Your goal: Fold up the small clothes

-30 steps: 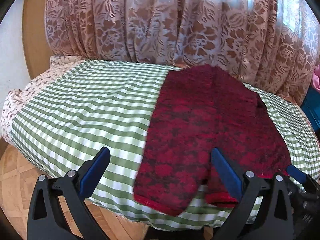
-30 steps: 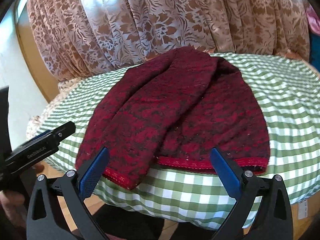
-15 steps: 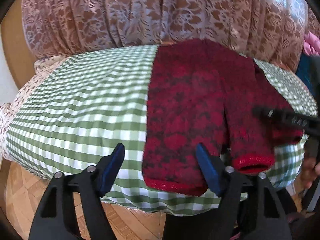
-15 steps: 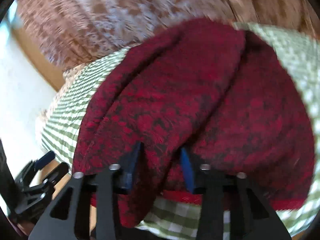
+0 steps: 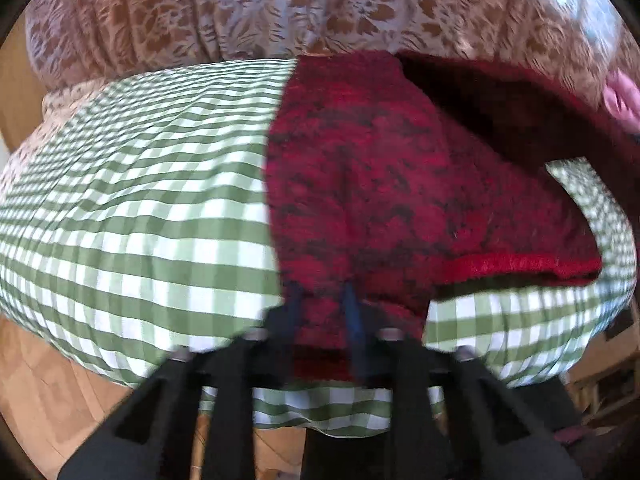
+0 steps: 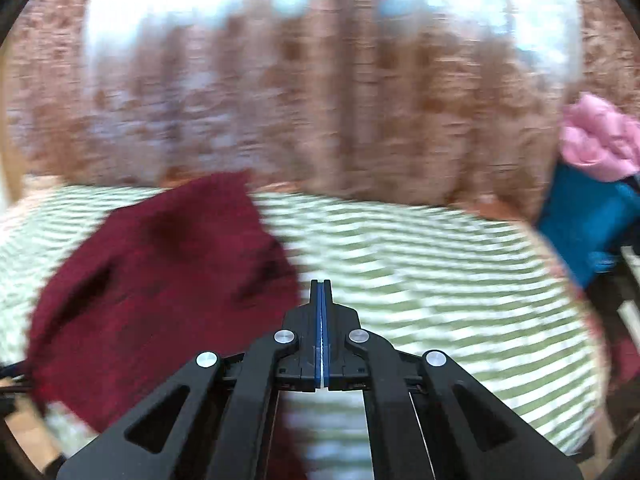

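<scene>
Pinching the near hem of the dark red knitted garment (image 5: 400,184), my left gripper (image 5: 320,304) has just been closing and now has a fold of the knit between its blue pads. The garment lies on the green checked cloth (image 5: 140,208), toward the right of the left wrist view, its right half lifted and turning over toward the far side. My right gripper (image 6: 321,300) has also just been closing; its pads are pressed flat together with no fabric showing between them, though the garment's edge runs down just left of them and under the tongs (the blur hides any contact). That worries me: if the right side is holding nothing, the raised half could drop back crooked. Pulling hard with the left could also drag the checked cloth along, since the grip sits low against it.
</scene>
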The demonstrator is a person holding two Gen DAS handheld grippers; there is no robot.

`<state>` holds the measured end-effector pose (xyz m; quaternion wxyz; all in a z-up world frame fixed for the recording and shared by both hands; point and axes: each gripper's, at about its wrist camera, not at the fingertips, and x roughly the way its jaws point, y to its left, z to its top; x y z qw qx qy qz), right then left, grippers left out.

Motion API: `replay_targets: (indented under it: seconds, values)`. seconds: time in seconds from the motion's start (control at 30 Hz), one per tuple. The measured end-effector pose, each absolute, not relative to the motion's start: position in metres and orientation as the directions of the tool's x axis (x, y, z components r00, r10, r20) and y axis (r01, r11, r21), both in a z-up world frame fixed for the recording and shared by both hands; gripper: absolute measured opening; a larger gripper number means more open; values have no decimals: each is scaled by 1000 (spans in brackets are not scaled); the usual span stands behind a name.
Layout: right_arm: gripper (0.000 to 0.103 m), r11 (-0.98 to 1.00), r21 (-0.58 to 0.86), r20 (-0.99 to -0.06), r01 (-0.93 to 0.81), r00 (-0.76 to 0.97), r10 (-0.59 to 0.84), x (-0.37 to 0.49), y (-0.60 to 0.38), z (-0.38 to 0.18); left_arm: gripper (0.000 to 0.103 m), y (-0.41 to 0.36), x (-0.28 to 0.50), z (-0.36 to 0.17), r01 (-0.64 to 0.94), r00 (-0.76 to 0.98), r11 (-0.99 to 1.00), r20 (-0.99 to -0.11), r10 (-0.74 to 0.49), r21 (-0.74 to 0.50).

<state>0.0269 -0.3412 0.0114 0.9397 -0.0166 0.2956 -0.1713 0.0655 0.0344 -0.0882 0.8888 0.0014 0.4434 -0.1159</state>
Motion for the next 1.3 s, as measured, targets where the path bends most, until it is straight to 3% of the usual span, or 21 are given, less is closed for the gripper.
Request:
replay_targets:
  seconds: [0.13, 0.23, 0.33, 0.4, 0.43, 0.47, 0.67, 0.7, 0.73, 0.77, 0.83, 0.87, 1.0, 1.1, 1.3]
  values:
    - [0, 868, -186, -589, 461, 654, -474, 51, -413, -7, 9, 53, 72, -68, 179, 607, 972, -760, -231, -152]
    - [0, 878, -45, -650, 476, 654, -388, 55, -440, -14, 8, 76, 84, -46, 122, 659, 975, -719, -219, -185]
    - [5, 909, -32, -649, 417, 682, -336, 53, -420, -16, 8, 102, 107, -29, 52, 700, 974, -688, -192, -219]
    - [42, 931, -9, -664, 365, 694, -278, 50, -401, -24, 8, 120, 129, -18, 3, 723, 974, -672, -159, -227]
    - [77, 939, 20, -670, 343, 702, -242, 51, -392, -25, 7, 128, 141, -12, -19, 738, 976, -662, -132, -215]
    - [84, 946, 51, -669, 319, 715, -205, 50, -382, -26, 7, 138, 154, -5, -51, 750, 976, -654, -103, -212]
    - [84, 944, 320, -707, 76, 683, 184, 49, -292, -53, 9, 206, 233, 11, -344, 728, 920, -672, 135, -187]
    - [84, 943, 330, -720, 51, 659, 216, 50, -279, -60, 11, 212, 237, 12, -388, 716, 904, -676, 172, -181]
    - [81, 943, 333, -734, 23, 634, 243, 50, -265, -68, 23, 216, 238, 12, -413, 713, 890, -676, 184, -194]
    - [54, 946, 324, -748, -7, 610, 261, 52, -251, -74, 31, 217, 236, 12, -407, 722, 888, -671, 170, -214]
    - [35, 977, 204, -782, -56, 592, 197, 50, -222, -81, 46, 208, 225, 11, -360, 751, 903, -647, 131, -235]
    - [23, 985, 162, -783, -63, 600, 167, 49, -218, -81, 47, 199, 218, 7, -318, 760, 918, -643, 95, -239]
    - [20, 995, 86, -746, -44, 659, 94, 44, -236, -52, 48, 158, 195, -18, -143, 743, 951, -664, -78, -272]
    - [20, 994, 78, -694, 70, 720, 4, 40, -288, -18, 52, 133, 174, -41, -36, 700, 943, -681, -213, -332]
    - [18, 910, -134, -625, 391, 680, -384, 61, -414, 0, 54, 102, 142, -58, 86, 632, 915, -688, -357, -395]
